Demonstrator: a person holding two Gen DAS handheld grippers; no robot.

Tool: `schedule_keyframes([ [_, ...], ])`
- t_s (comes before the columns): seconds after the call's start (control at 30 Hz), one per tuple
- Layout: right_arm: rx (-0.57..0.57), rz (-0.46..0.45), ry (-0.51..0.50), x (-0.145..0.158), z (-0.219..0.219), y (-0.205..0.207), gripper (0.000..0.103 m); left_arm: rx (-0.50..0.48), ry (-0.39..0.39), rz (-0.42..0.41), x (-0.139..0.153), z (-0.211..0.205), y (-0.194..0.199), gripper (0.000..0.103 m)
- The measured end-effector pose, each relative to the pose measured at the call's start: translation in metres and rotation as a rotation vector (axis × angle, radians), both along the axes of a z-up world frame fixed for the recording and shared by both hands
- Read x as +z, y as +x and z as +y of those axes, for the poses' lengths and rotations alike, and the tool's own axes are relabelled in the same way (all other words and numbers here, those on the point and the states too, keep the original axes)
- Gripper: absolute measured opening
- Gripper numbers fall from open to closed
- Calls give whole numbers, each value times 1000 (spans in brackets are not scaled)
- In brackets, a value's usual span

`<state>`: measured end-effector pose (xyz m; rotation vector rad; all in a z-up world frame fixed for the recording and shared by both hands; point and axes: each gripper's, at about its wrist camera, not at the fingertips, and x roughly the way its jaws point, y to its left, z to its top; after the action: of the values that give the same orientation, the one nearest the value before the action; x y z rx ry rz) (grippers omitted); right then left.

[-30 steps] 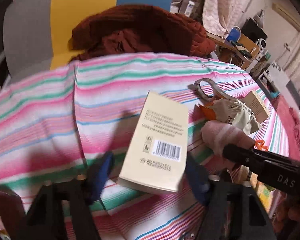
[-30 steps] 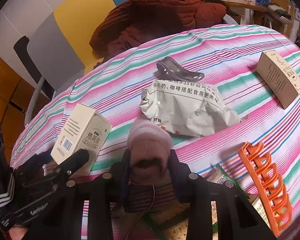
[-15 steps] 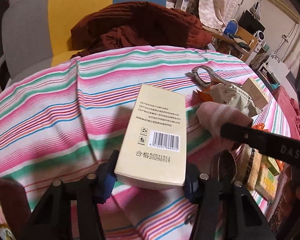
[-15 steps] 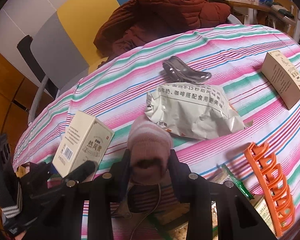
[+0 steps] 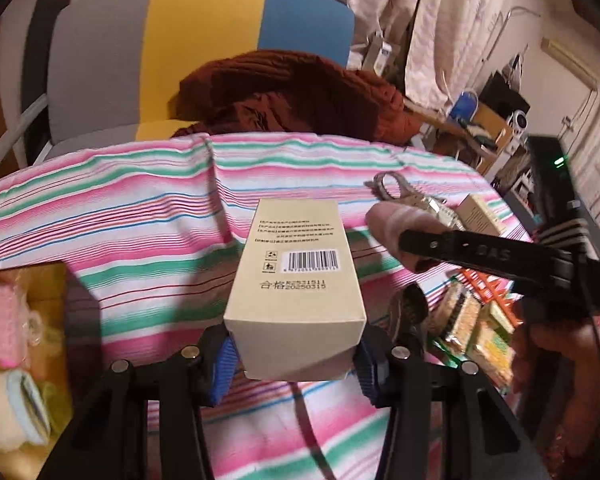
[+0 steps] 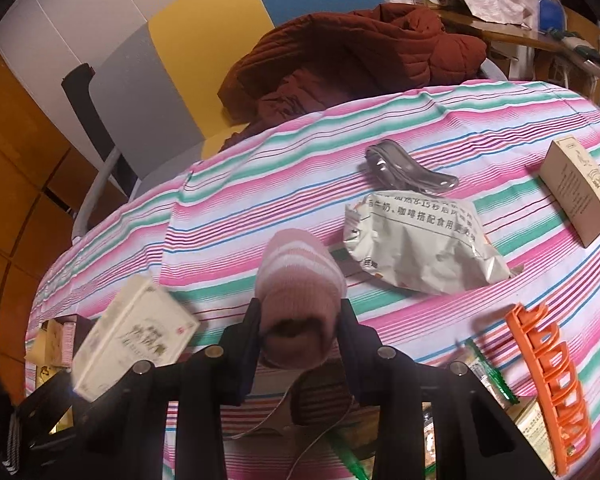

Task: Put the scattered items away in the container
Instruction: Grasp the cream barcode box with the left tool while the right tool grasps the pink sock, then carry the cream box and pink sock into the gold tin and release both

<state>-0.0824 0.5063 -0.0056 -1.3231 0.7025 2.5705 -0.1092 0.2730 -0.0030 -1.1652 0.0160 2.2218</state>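
My left gripper [image 5: 294,354] is shut on a cream box with a barcode [image 5: 298,276] and holds it above the striped tablecloth [image 5: 140,216]. The same box [image 6: 134,340] shows blurred at the left of the right wrist view. My right gripper [image 6: 300,326] is shut on a rolled pink striped sock [image 6: 298,280], also seen in the left wrist view [image 5: 404,226]. A cardboard container [image 5: 40,292] with pink and pale items lies at the left edge.
On the cloth lie a silver snack bag [image 6: 420,244], a grey metal clip [image 6: 408,168], a small tan box [image 6: 580,188], an orange hair claw [image 6: 548,380] and snack packets [image 5: 472,320]. A red jacket [image 6: 352,60] lies on a chair behind.
My left gripper has closed on the cream box, lifted it off the cloth and carried it left toward the cardboard container. The right gripper still holds the sock.
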Motion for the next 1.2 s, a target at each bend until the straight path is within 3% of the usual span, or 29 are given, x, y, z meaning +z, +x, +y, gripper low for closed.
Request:
schedule_keyframes([
  [0.2, 25, 36, -32, 3, -7, 2, 36, 38, 83, 40, 26, -40, 18, 50],
  [0.37, 111, 56, 50, 13, -37, 0, 36, 94, 123, 73, 42, -88, 30, 50],
  [0.53, 234, 131, 91, 33, -90, 5, 36, 166, 149, 65, 41, -140, 33, 50],
  [0.83, 420, 207, 12, 57, -203, -5, 36, 245, 115, -6, 18, -209, 46, 50],
  [1.0, 472, 165, 23, 51, -255, -22, 36, 221, 104, -64, 0, -223, 49, 50],
  [1.2, 470, 82, 53, 28, -288, -41, 36, 144, 55, -53, -7, -210, 53, 50],
])
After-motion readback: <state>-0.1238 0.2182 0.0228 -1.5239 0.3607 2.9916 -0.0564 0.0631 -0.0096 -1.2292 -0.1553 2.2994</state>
